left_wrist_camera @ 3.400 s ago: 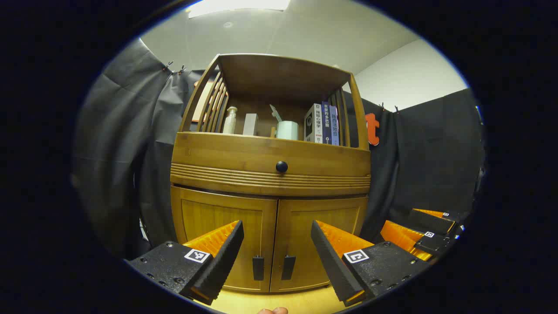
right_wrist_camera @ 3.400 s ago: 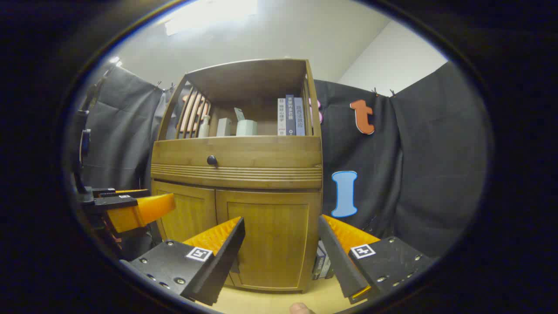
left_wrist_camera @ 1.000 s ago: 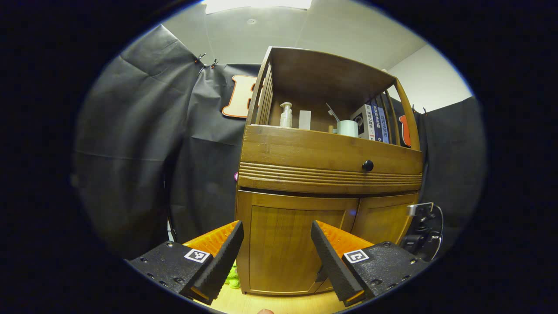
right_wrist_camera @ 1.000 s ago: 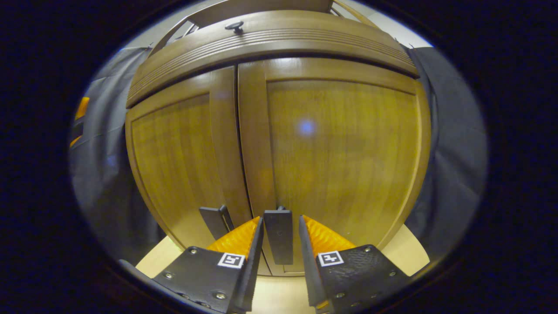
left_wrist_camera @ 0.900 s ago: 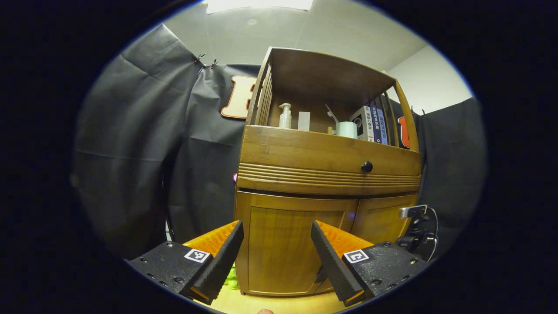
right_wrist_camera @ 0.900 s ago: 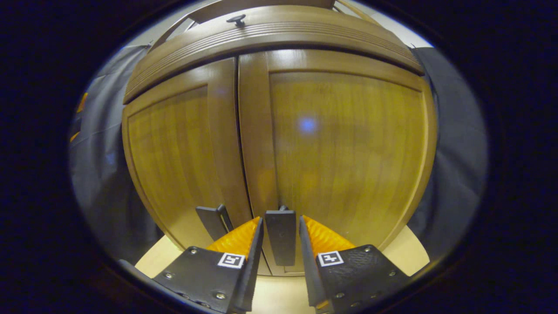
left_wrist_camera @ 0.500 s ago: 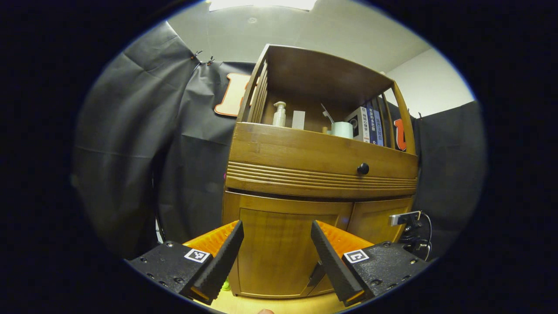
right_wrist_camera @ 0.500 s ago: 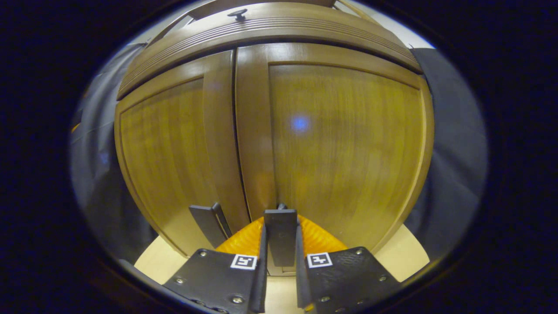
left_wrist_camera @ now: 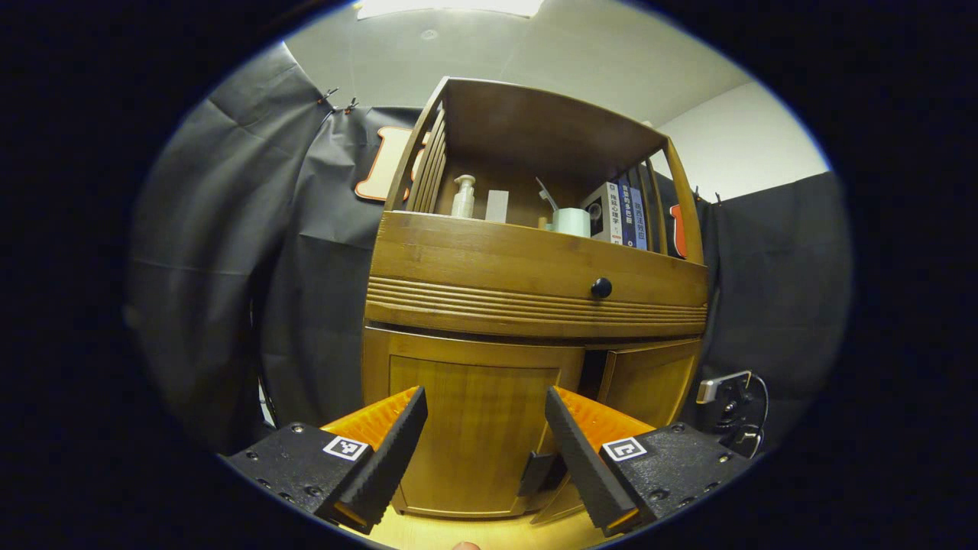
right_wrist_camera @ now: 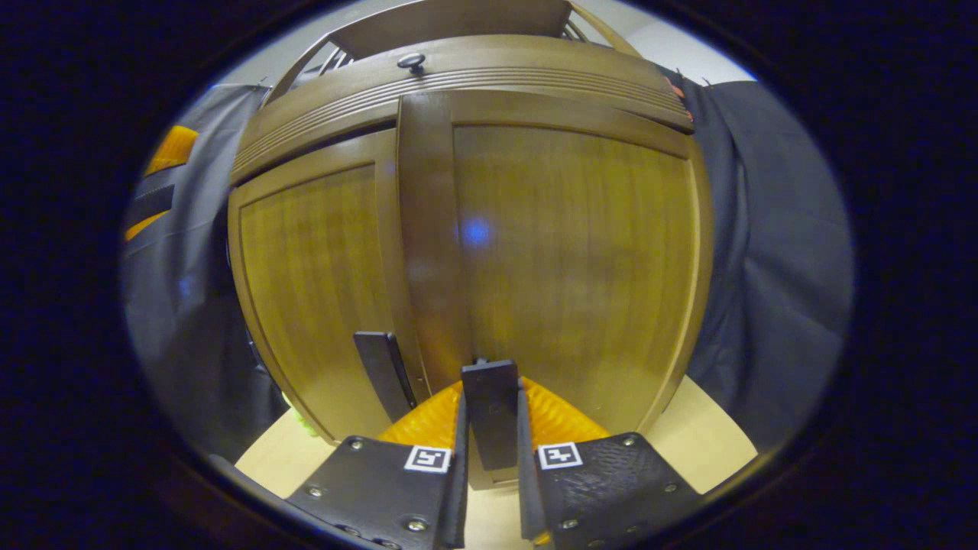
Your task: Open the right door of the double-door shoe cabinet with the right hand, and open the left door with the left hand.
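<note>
The wooden shoe cabinet (left_wrist_camera: 535, 267) stands in front of me. In the left gripper view its left door (left_wrist_camera: 466, 420) is closed, and the right door (left_wrist_camera: 649, 378) stands ajar with a dark gap (left_wrist_camera: 590, 374) beside it. My left gripper (left_wrist_camera: 485, 395) hangs open before the left door, apart from that door's dark handle (left_wrist_camera: 532, 473). In the right gripper view, my right gripper (right_wrist_camera: 491, 405) is shut on the right door's handle (right_wrist_camera: 491, 386), low on the right door (right_wrist_camera: 581, 252). The left door's handle (right_wrist_camera: 382, 374) sits just to its left.
A drawer with a dark knob (left_wrist_camera: 601, 288) runs above the doors. The open shelf holds a pump bottle (left_wrist_camera: 462, 197), a cup (left_wrist_camera: 571, 221) and books (left_wrist_camera: 623, 214). The cabinet rests on a light wooden floor (right_wrist_camera: 703, 447); something green (right_wrist_camera: 302, 418) lies by its left foot. Black cloth hangs on both sides.
My right gripper closed on the right door's handle, and that door has swung out a little. The cabinet has slid leftward in the left gripper view; the left gripper stays open.
</note>
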Demonstrator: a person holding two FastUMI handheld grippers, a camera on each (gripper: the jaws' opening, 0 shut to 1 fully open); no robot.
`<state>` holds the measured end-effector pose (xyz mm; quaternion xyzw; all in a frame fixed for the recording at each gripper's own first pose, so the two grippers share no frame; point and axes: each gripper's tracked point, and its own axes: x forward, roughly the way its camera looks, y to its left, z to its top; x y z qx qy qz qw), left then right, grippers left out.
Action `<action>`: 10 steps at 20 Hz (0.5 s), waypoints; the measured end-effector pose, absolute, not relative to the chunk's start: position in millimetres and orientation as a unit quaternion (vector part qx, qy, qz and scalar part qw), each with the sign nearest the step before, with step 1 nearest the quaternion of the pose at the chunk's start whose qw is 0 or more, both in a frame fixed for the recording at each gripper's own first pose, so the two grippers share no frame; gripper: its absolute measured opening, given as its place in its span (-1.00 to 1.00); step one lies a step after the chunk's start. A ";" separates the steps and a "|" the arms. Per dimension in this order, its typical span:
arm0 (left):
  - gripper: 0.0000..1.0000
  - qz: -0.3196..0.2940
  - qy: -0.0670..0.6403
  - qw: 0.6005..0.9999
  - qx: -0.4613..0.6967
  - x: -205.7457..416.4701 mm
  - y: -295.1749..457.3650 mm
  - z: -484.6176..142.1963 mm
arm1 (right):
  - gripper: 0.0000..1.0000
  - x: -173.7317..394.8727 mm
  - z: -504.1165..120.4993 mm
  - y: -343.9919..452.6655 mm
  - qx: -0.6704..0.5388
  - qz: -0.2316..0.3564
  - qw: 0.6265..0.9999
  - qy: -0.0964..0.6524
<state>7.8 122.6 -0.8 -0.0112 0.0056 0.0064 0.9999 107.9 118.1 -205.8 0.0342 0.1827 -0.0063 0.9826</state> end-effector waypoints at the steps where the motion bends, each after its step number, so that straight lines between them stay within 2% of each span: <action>1: 0.92 0.004 0.006 1.000 -0.010 5.1 119.4 -0.7 | -0.46 106.1 -206.8 116.6 0.038 -0.009 0.983 0.182; 4: 0.83 -0.001 0.007 1.000 -0.007 -0.2 110.4 -0.2 | -0.46 101.2 -201.6 101.8 0.044 -0.008 0.982 0.183; 10: 0.91 -0.016 0.008 1.000 -0.011 -10.8 88.4 -3.0 | -0.46 94.4 -189.2 90.2 0.054 -0.019 0.982 0.180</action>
